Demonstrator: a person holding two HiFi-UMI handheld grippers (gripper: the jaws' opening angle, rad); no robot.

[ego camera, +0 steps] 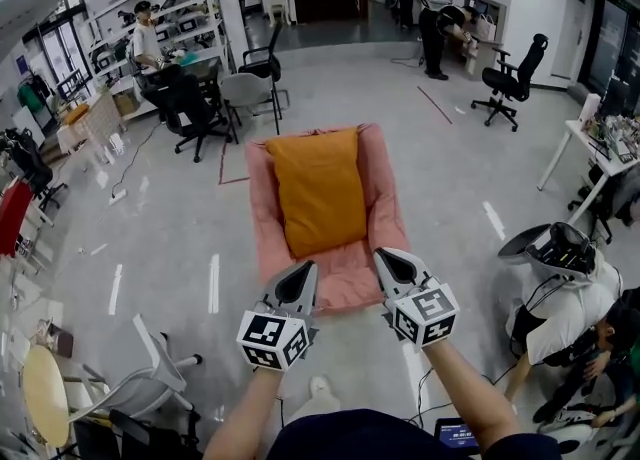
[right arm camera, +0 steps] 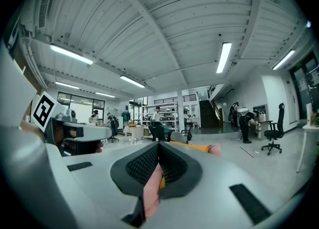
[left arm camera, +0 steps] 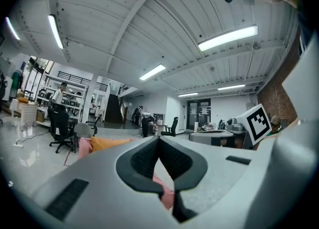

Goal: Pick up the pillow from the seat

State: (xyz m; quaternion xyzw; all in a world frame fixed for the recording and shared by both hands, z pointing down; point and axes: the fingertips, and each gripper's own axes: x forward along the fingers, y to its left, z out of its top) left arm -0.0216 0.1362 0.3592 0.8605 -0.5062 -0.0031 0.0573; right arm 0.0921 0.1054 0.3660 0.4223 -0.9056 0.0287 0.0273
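Pillow (ego camera: pixel 318 188), orange, lies down the middle of the pink seat (ego camera: pixel 262 203) on the floor (ego camera: pixel 450 168). Left gripper (ego camera: pixel 300 278) and right gripper (ego camera: pixel 397 266) are held side by side at the seat's near edge, each with jaws pressed together and empty.

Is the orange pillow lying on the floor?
No, the orange pillow lies on the pink seat, whose pink sides show around it.

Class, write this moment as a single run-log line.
left gripper: shut, empty | right gripper: shut, empty | orange pillow: lying on pink seat | pickup: not yet done
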